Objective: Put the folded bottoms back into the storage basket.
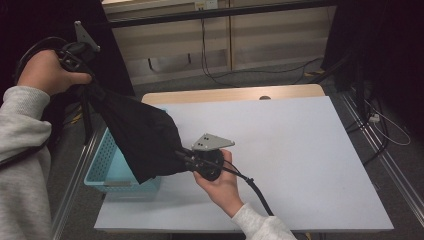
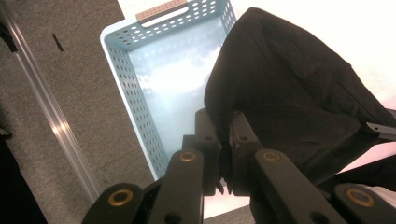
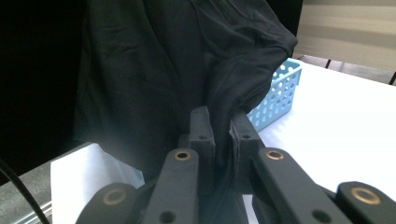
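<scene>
Hanging above blue basket (image 1: 107, 170): black cloth (image 1: 140, 135), pinched by left gripper (image 2: 223, 140) and right gripper (image 3: 219, 135).

We see a white bench (image 1: 300, 150) at centre frame, grey carpet floor (image 1: 280, 75) beyond it, and pale wooden panelling (image 1: 260, 35) along the top.

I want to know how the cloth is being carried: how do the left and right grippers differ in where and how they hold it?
The left gripper is raised high beside the table, above the blue basket; the right gripper sits low over the table. The left holds the black cloth's upper end, the right its lower end. Both have fingers shut on it.
</scene>
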The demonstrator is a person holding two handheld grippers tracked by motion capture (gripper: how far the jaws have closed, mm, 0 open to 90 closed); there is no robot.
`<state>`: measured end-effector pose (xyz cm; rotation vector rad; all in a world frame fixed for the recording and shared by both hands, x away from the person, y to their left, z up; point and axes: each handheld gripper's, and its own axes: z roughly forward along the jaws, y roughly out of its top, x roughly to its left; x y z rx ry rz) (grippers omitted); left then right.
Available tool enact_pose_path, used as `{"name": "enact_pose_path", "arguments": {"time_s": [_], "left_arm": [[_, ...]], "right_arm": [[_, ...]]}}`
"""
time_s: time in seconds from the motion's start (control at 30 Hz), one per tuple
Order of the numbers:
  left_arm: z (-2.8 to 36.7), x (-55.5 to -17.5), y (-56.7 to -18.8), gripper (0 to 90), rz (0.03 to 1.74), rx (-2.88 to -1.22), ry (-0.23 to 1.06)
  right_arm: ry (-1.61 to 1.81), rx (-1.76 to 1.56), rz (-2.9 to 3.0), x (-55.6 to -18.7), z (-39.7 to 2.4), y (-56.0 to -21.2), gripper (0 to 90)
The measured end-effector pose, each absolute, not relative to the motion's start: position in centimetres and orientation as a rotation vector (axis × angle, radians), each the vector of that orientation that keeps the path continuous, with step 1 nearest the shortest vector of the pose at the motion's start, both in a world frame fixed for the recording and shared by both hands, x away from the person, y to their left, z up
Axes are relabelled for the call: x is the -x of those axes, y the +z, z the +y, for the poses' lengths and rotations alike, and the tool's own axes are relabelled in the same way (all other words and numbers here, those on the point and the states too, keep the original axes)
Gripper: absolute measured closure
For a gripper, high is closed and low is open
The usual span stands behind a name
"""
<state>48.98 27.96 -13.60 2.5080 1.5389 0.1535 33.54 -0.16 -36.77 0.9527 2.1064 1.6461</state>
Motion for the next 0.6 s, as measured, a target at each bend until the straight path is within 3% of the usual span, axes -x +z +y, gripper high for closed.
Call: {"name": "enact_pose_path", "arguments": {"time_s": [0.6], "left_arm": [[30.6,-48.1,-12.3,85.3,1.565,-2.459,0.183]], "right_arm": [[1.672,-0.899,2.126,-33.5,2.2,-35.6,82.1]]}}
